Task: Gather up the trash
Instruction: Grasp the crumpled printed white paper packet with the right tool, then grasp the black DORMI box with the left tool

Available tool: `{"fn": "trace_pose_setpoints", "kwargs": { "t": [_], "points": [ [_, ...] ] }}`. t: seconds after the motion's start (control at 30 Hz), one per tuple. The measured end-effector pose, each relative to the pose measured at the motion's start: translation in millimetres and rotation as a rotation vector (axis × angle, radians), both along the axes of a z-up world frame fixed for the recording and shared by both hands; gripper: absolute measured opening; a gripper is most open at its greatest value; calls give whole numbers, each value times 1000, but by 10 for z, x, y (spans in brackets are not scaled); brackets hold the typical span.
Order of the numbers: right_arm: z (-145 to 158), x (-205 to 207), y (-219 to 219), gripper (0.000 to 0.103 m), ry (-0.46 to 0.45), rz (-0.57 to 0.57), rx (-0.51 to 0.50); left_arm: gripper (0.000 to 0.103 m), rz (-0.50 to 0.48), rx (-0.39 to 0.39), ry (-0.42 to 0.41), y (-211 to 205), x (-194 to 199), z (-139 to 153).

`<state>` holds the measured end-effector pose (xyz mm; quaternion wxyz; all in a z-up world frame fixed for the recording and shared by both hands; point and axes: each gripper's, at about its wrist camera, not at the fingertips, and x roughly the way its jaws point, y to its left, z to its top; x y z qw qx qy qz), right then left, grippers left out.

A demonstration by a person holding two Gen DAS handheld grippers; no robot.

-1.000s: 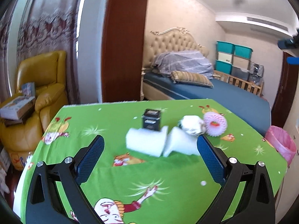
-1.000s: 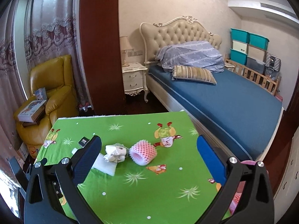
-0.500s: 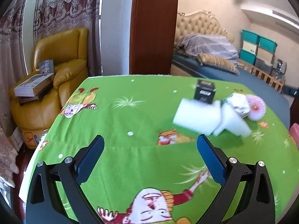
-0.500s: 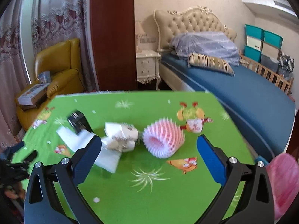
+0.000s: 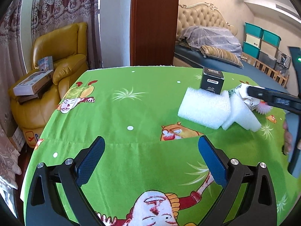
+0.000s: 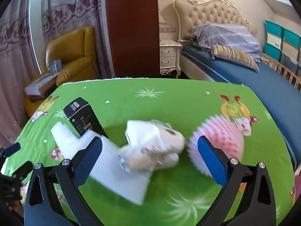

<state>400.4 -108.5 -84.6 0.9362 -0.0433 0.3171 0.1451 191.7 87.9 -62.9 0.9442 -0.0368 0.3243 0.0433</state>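
On the green cartoon tablecloth (image 5: 131, 113) lie a black box (image 5: 212, 80), white foam sheets (image 5: 207, 109), a crumpled white wrapper (image 6: 152, 146) and a pink foam fruit net (image 6: 222, 137). My right gripper (image 6: 150, 154) is open and low over the table, with the crumpled wrapper between its fingers and the pink net by the right finger. The box (image 6: 84, 118) and foam (image 6: 116, 169) lie at its left. My left gripper (image 5: 150, 158) is open and empty, well short of the foam. The right gripper shows at the left wrist view's right edge (image 5: 272, 99).
A yellow armchair (image 5: 56, 56) with boxes on it stands left of the table. A bed (image 6: 244, 69) with pillows and a white nightstand (image 6: 169, 56) stand behind. Teal storage bins (image 5: 261, 39) are stacked at the far right. A dark wooden panel (image 5: 154, 22) rises behind the table.
My right gripper has moved forward and down onto the trash pile, now straddling the crumpled wrapper. My left gripper has swung left, so the pile sits further right in its view.
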Motion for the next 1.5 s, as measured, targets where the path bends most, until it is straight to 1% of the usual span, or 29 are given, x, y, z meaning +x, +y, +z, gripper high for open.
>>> {"fn": "trace_pose_setpoints", "kwargs": {
  "t": [0.07, 0.13, 0.2, 0.27, 0.33, 0.53, 0.67, 0.73, 0.9, 0.93, 0.97, 1.0, 1.03, 1.07, 1.13, 1.27, 1.37, 1.5],
  "points": [
    [-69, 84, 15, 98, 17, -13, -14, 95, -2, -3, -7, 0, -2, 25],
    [-162, 133, -55, 96, 45, -17, 11, 95, -7, -5, -8, -2, 17, 42],
    [-200, 145, -153, 74, 73, -11, 55, 95, -16, -7, -11, -16, 73, 70],
    [-217, 111, -229, 73, 97, -5, 78, 95, -32, -13, -13, -51, 156, 113],
    [-196, 3, -311, 72, 85, 18, 89, 95, -54, -28, -17, -96, 225, 134],
    [68, -478, -512, 71, -33, 66, 61, 95, -110, -70, -4, -275, 481, 206],
    [154, -745, -618, 71, -99, 75, 36, 94, -135, -65, 15, -421, 735, 248],
    [151, -843, -686, 71, -111, 73, 44, 94, -147, -65, 20, -503, 915, 268],
    [110, -1019, -899, 72, -118, 48, 75, 94, -151, -17, 23, -711, 1352, 239],
    [104, -1041, -944, 72, -118, 42, 81, 91, -151, -6, 23, -750, 1409, 227],
    [103, -1068, -986, 72, -120, 37, 85, 80, -153, 6, 29, -797, 1481, 201],
    [100, -1090, -1030, 72, -123, 31, 87, 74, -159, 13, 42, -826, 1513, 180],
    [104, -1116, -1073, 72, -128, 23, 88, 60, -167, 24, 64, -856, 1550, 147],
    [106, -1138, -1118, 72, -131, 16, 92, 51, -179, 30, 72, -904, 1539, 128],
    [99, -1181, -1212, 72, -132, 4, 108, 43, -187, 37, 38, -961, 1438, 154],
    [70, -1265, -1350, 72, -135, -27, 124, 42, -179, 87, -86, -1059, 1114, 312],
    [57, -1344, -1429, 72, -134, -43, 150, 42, -178, 79, -181, -1081, 841, 524],
    [36, -1463, -1492, 72, -139, -60, 149, 42, -201, 72, -260, -1147, 533, 761]
  ]
}}
